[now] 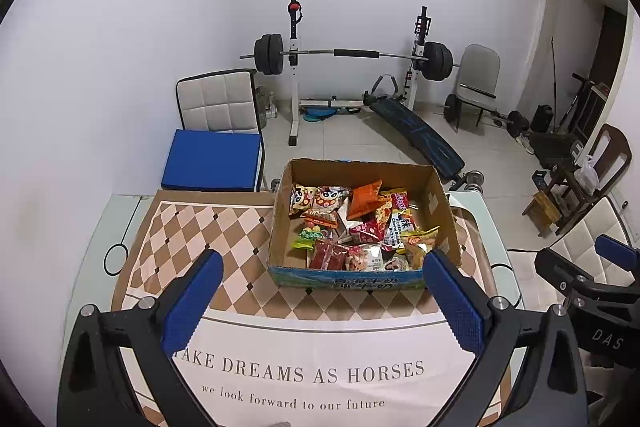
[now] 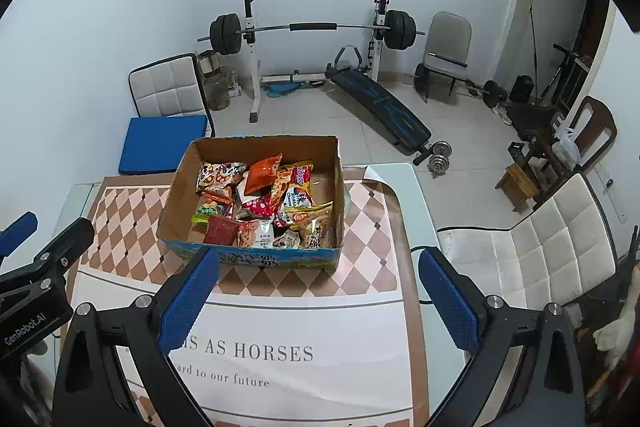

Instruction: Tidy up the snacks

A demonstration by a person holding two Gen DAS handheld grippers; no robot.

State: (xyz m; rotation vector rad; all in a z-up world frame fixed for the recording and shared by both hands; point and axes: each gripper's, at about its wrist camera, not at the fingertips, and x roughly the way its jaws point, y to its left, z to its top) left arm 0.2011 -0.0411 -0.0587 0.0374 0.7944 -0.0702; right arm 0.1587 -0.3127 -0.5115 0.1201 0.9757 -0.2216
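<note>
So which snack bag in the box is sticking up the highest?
The plain orange crinkly bag near the back middle of the cardboard box. It props up tilted above the pile, while the panda-face packets and dark red packet lie lower.

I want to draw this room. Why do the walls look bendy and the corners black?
Left wrist view: a fisheye lens curves the wall and table edge; black corners are the lens rim. Right wrist view: same bending, the doorway leans; the box stays sharp, lit evenly without glare.
</note>
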